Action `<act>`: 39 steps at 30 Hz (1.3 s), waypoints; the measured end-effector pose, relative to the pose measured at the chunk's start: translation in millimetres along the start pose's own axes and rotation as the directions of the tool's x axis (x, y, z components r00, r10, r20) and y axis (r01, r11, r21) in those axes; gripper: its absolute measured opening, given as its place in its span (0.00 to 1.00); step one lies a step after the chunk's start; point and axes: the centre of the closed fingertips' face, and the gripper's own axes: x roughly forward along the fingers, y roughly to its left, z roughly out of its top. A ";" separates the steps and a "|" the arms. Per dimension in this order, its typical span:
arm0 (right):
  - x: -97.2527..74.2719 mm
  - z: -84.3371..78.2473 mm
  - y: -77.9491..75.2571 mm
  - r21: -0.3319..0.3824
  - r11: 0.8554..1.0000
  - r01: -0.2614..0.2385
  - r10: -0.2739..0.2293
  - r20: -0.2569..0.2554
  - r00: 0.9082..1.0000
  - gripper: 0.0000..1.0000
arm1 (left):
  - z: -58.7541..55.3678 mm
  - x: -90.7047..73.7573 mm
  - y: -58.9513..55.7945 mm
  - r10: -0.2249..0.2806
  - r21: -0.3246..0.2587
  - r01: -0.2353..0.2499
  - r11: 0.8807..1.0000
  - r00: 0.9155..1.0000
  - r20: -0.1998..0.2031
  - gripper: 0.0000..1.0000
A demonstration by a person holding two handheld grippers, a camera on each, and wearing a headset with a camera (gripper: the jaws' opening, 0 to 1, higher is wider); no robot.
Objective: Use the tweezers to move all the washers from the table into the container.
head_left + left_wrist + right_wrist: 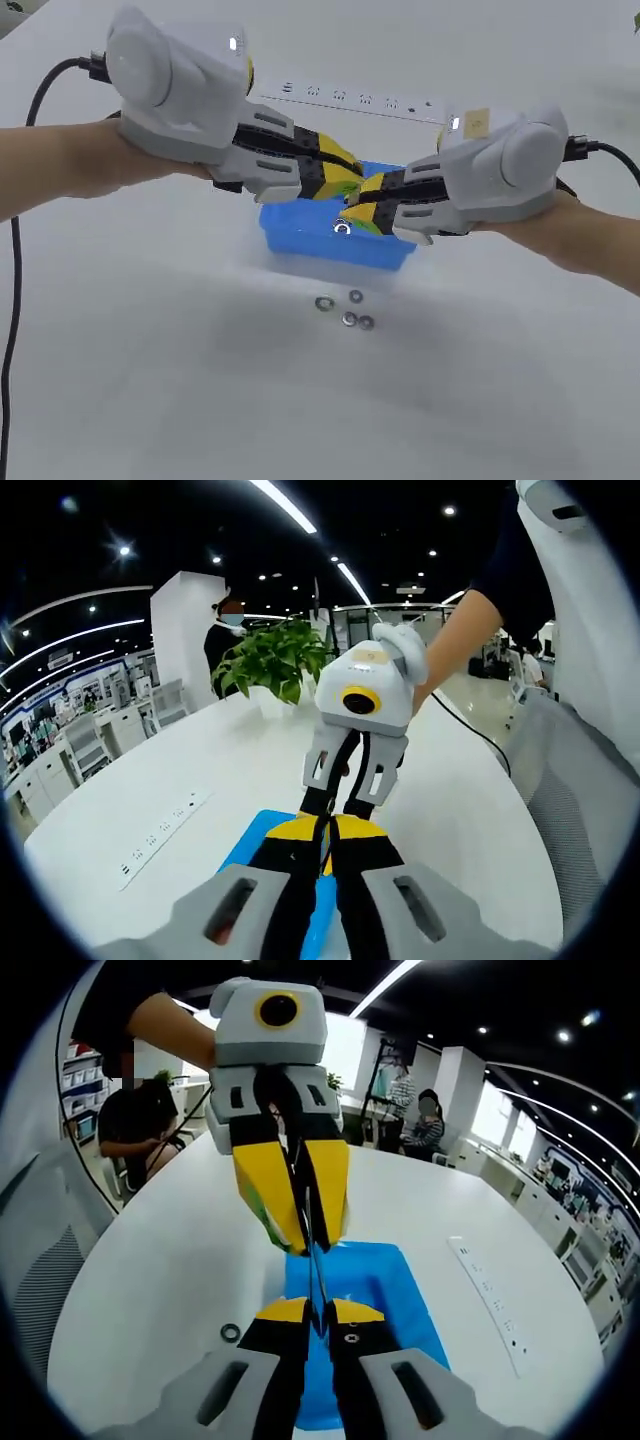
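Though tweezers (314,1260) show thinly, jaws hide their ends

Left gripper (352,180) and right gripper (358,205) meet over blue container (320,245), bare table (150,380) around washers (349,319), power strip (340,97) behind.

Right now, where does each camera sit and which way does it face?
Head view: on the person's head, looking down at left gripper, right gripper, blue box; forearms show.
Left gripper view: rides the left gripper, facing the right one; own jaws show.
Right gripper view: opposite, along the tweezers; own jaws show.
Both share the blue box and power strip.
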 end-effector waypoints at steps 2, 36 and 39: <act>1.0 -0.5 1.7 -0.007 1.000 -0.006 0.006 -0.004 1.000 0.08 | -0.6 0.1 -1.1 -0.002 0.001 0.002 1.000 1.000 -0.015 0.07; -7.4 3.1 -0.8 0.054 0.997 0.049 -0.049 0.000 0.999 0.23 | 16.3 -4.9 2.6 0.044 0.059 -0.044 0.997 0.999 -0.004 0.04; -14.4 5.9 -8.1 0.126 0.988 0.094 -0.099 0.032 0.995 0.26 | 16.6 -10.3 6.2 0.067 0.044 -0.067 0.997 0.998 0.001 0.04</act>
